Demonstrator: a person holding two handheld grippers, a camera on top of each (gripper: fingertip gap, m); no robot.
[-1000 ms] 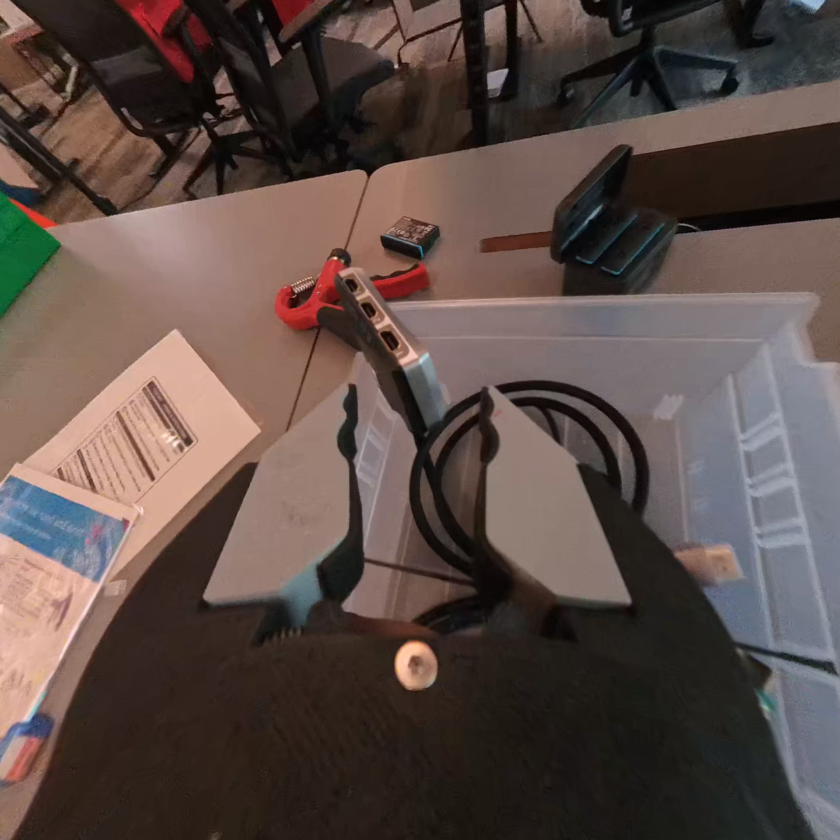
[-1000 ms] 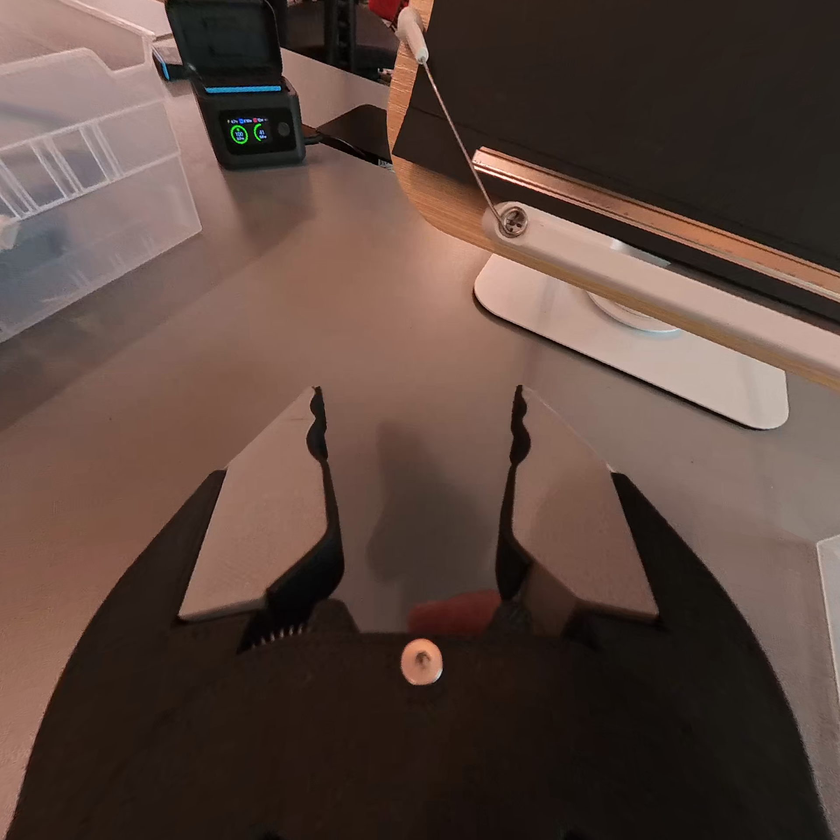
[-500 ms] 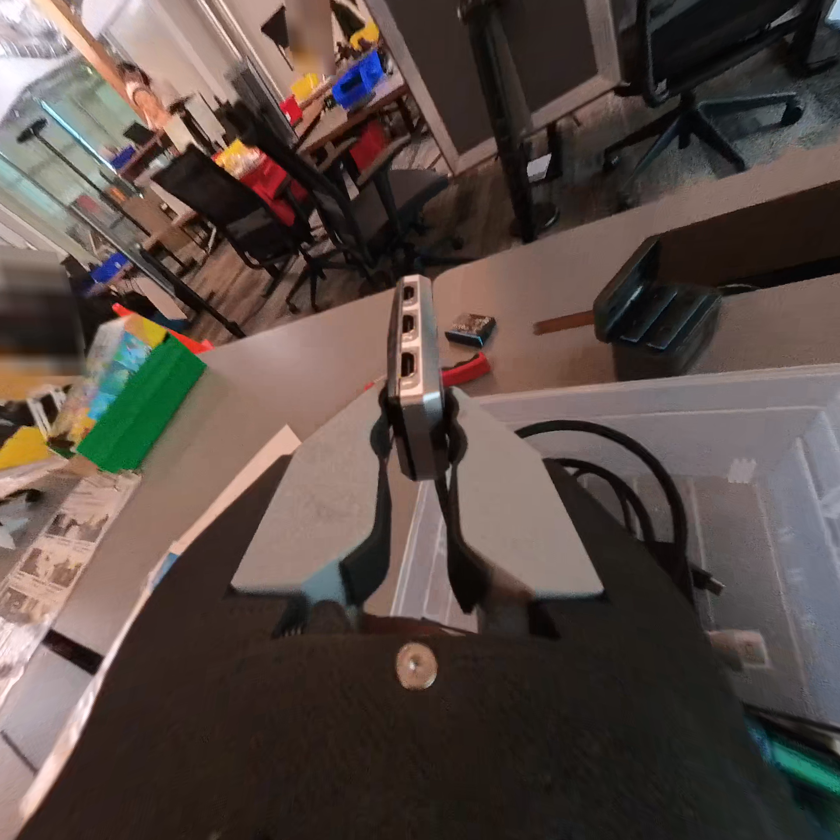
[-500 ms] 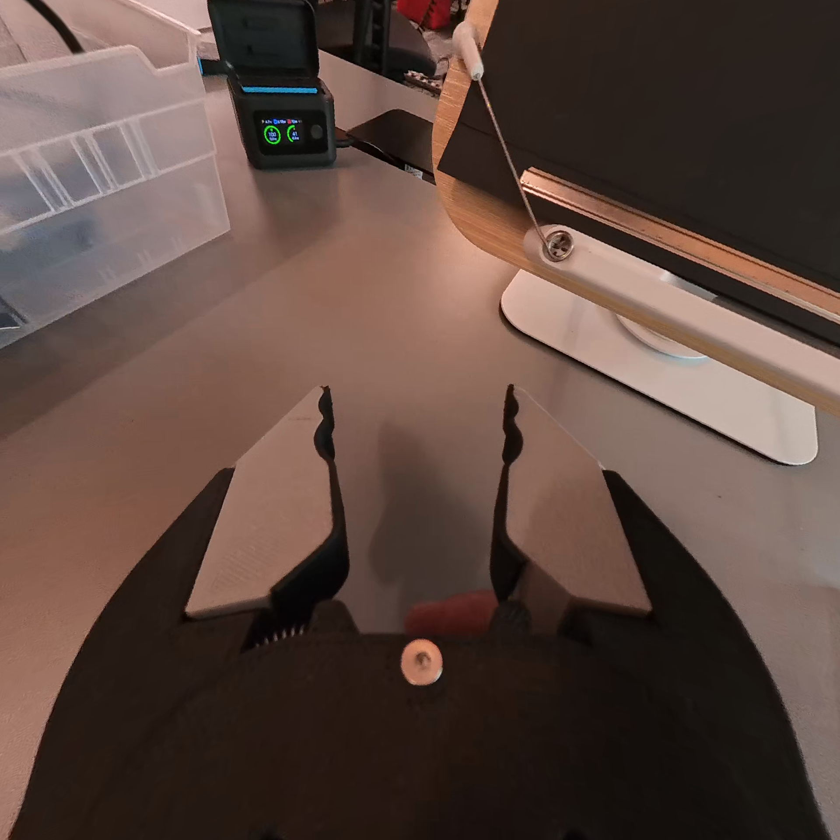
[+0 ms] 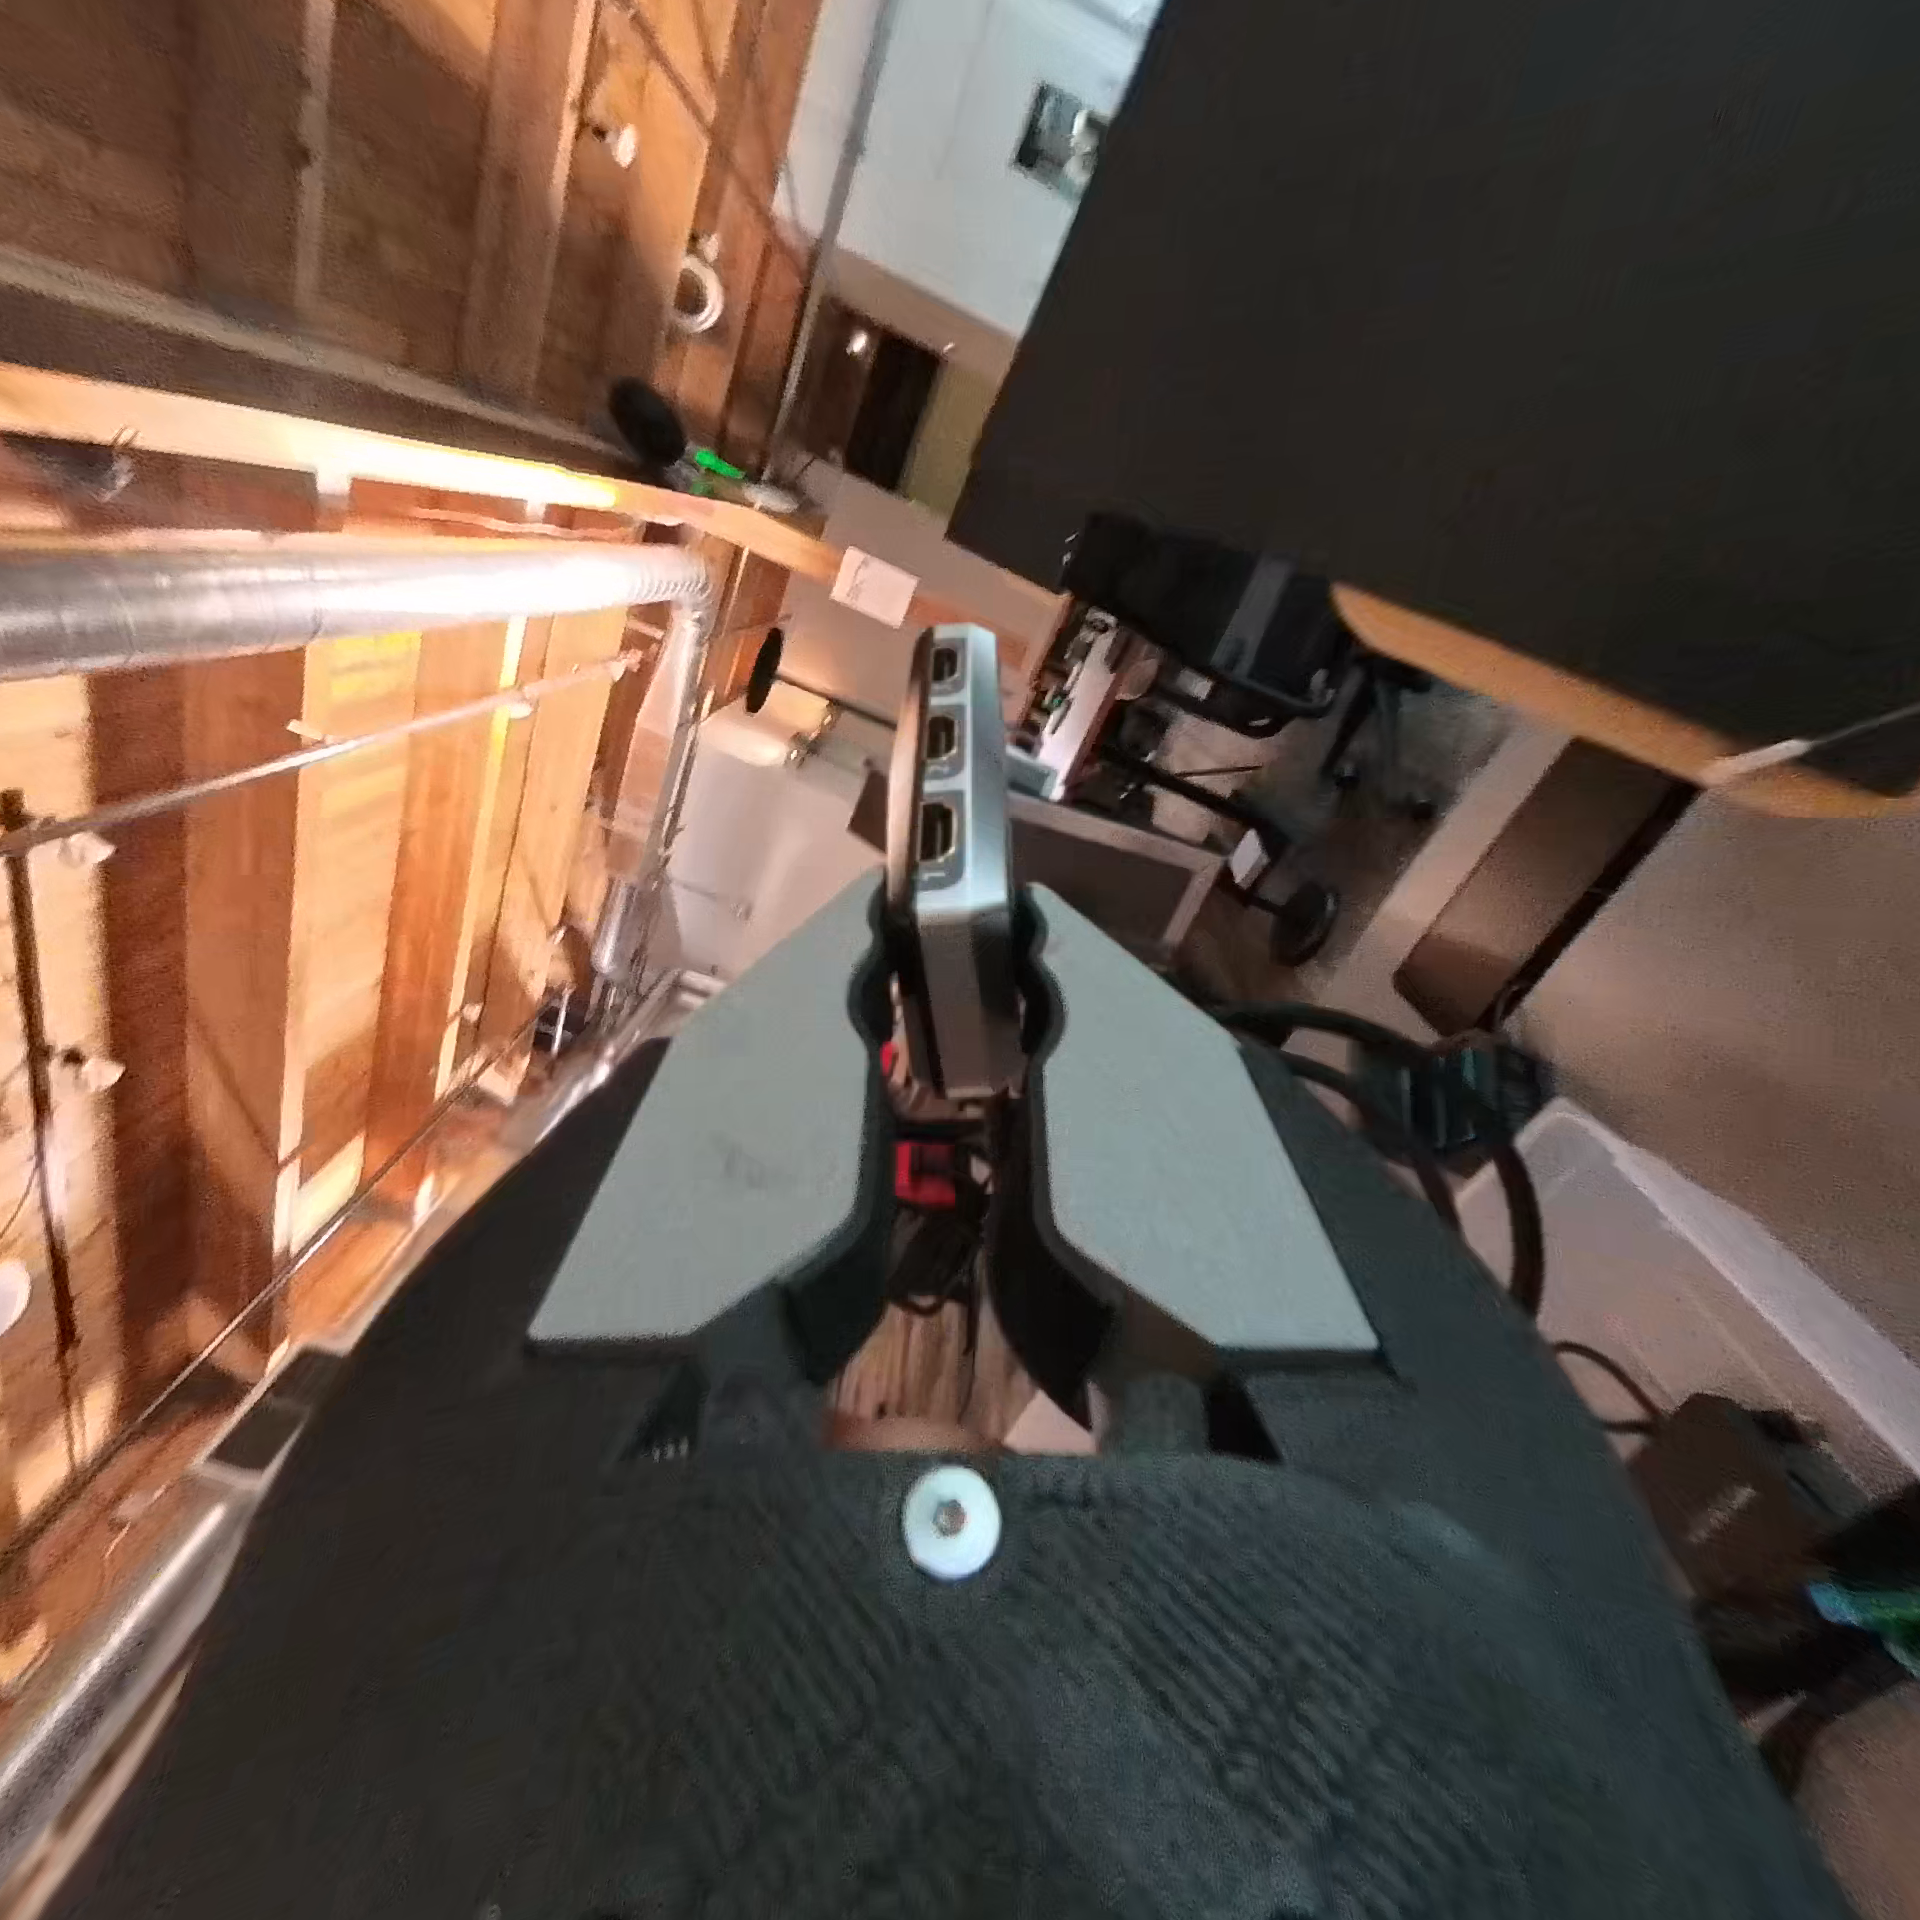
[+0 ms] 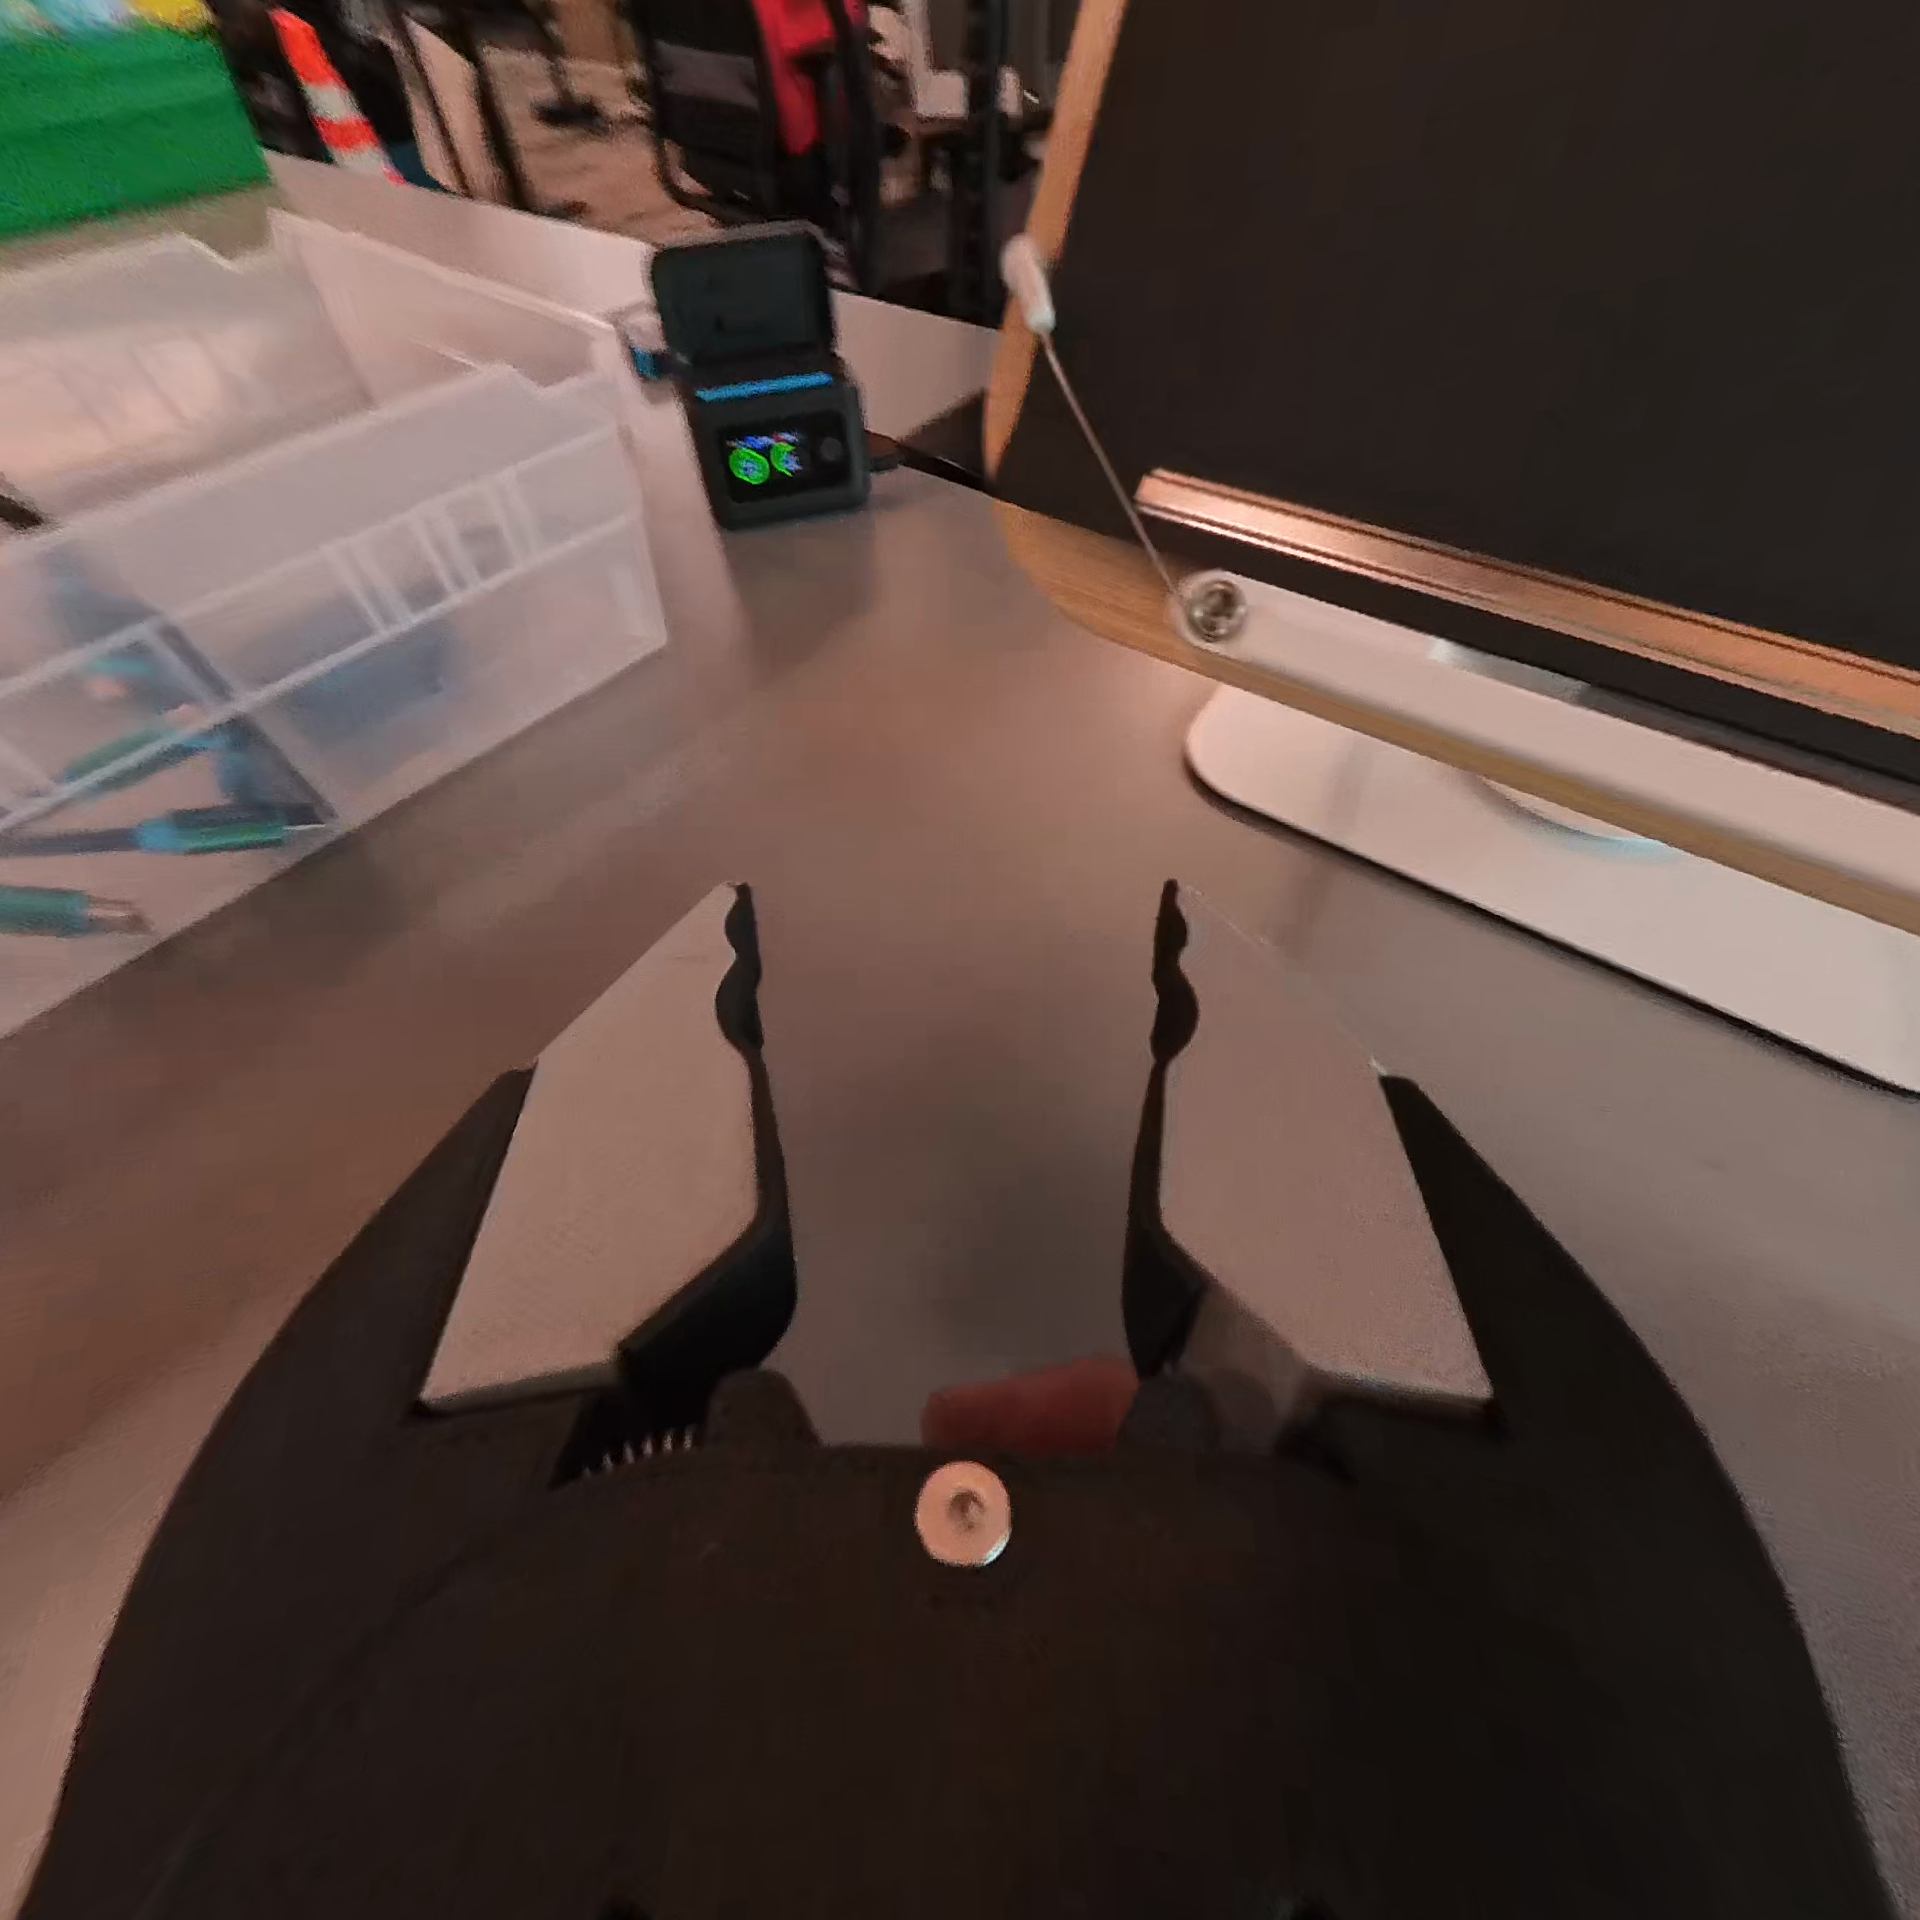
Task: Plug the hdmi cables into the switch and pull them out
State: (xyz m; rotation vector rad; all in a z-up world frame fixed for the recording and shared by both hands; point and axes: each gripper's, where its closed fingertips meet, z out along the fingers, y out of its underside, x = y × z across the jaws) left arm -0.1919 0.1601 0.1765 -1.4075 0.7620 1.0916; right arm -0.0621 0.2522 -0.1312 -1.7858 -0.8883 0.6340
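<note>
presently left gripper (image 5: 956, 935) fingers clenched on switch (image 5: 956, 821), raised off the bench, three ports facing out. small rigid metal box, likely light and slick; narrow end grip may twist under plug force. right gripper (image 6: 954, 914) fingers spread, empty, above bench (image 6: 935, 727).

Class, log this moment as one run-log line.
left tool: shut on slim silver HDMI switch, ports empty | right tool: open, empty, above grey table | cables: none plugged

Wooden ceiling joists (image 5: 436, 208), silver duct (image 5: 312, 608), grey tabletop (image 6: 935, 727), office chairs (image 6: 748, 94)
</note>
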